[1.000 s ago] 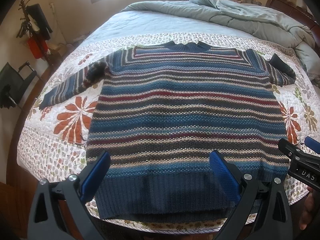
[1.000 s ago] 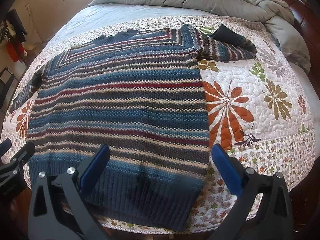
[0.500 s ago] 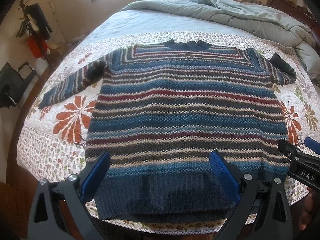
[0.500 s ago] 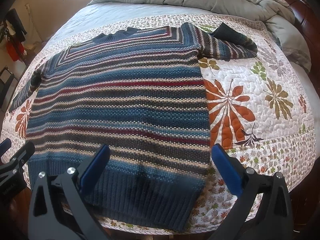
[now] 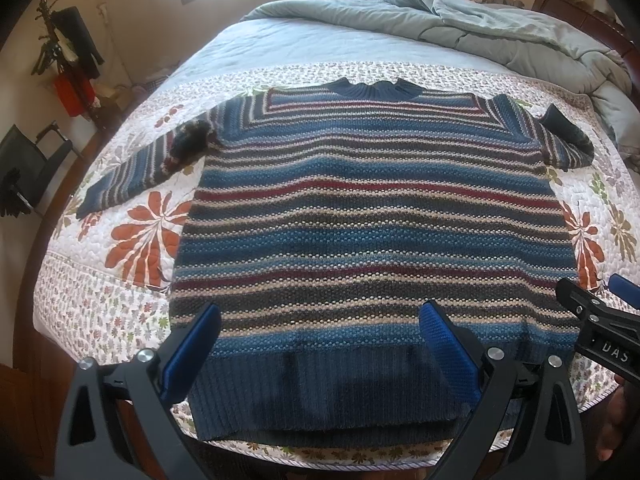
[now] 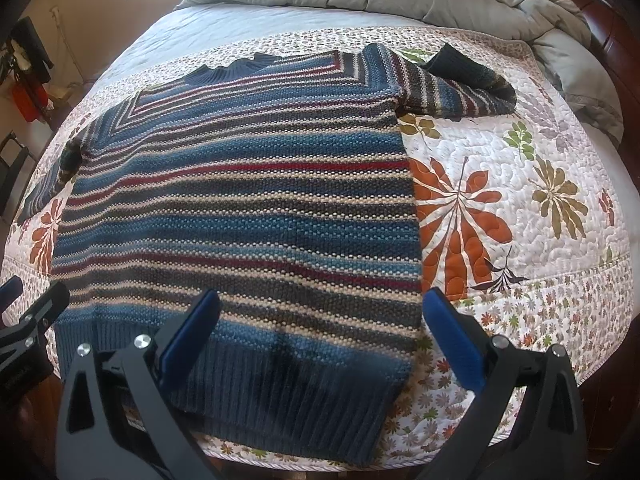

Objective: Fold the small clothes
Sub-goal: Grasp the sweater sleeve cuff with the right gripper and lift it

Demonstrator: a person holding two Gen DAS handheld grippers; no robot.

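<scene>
My left tongs (image 5: 320, 344) and right tongs (image 6: 322, 332), both released, hover above the soft, thick striped sweater (image 5: 372, 216); its near ribbed hem (image 5: 328, 392) looks the best hold.

Sweater (image 5: 372, 216): horizontal stripes of blue, dark grey, cream and red, with a plain dark blue ribbed hem and collar. Quilt (image 6: 520, 184): white, printed with large orange and olive leaves, bordered by small scattered flowers. Comforter (image 5: 500, 28): pale grey-green. Gripper pads (image 6: 192, 332): blue on black frames. Far-left object: red, possibly a bag.
</scene>
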